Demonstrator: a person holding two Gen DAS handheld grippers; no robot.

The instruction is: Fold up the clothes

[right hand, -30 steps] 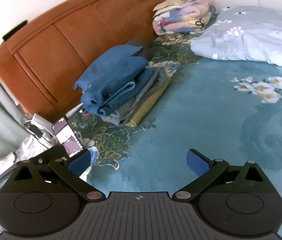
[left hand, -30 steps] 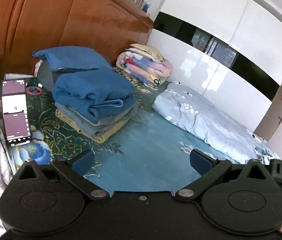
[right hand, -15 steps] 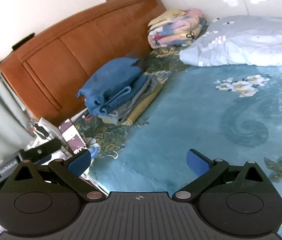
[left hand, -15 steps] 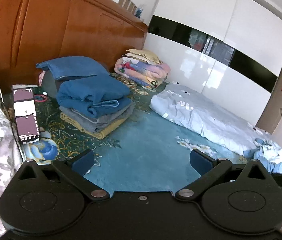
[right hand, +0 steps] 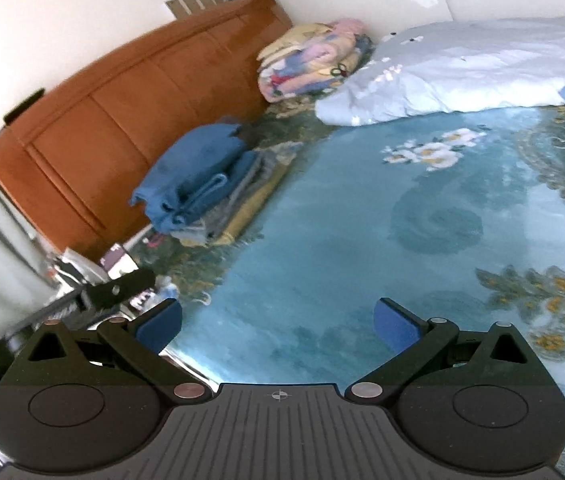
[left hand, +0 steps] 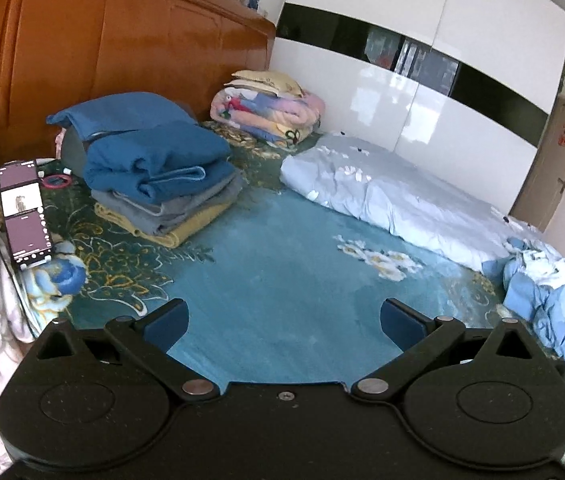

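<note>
Plainly, both tools are idle: the left hand-held gripper (left hand: 282,320) has its jaws spread wide with nothing between the blue pads, and the right hand-held gripper (right hand: 278,324) is likewise released and empty. Each hangs above the teal flowered bedspread (left hand: 282,248), which lies bare directly ahead of the fingers.

Ahead and to the left of both grippers, near the wooden headboard (left hand: 102,48), sits a stack of folded clothes (left hand: 162,184): blue pieces on top, grey beneath, a yellow one at the bottom. That part of the job looks done. Far to the right of the left hand-held gripper, a crumpled heap of light blue garments (left hand: 542,300) lies on the bed, apparently not yet folded; in the right wrist view only its edge shows at the far right. Judging from this, several items are finished and at least this heap is left, so the likely next step is to reach for it and spread a piece on the open stretch of bedspread.

Further out, a pale blue quilt (left hand: 382,192) runs along the far side beside the white wardrobe (left hand: 422,80), and a folded patterned blanket (left hand: 266,112) rests in the corner. A phone (left hand: 24,212) stands propped to the left. Nothing blocks the open middle; the quilt just beside the heap could get caught up with it.
</note>
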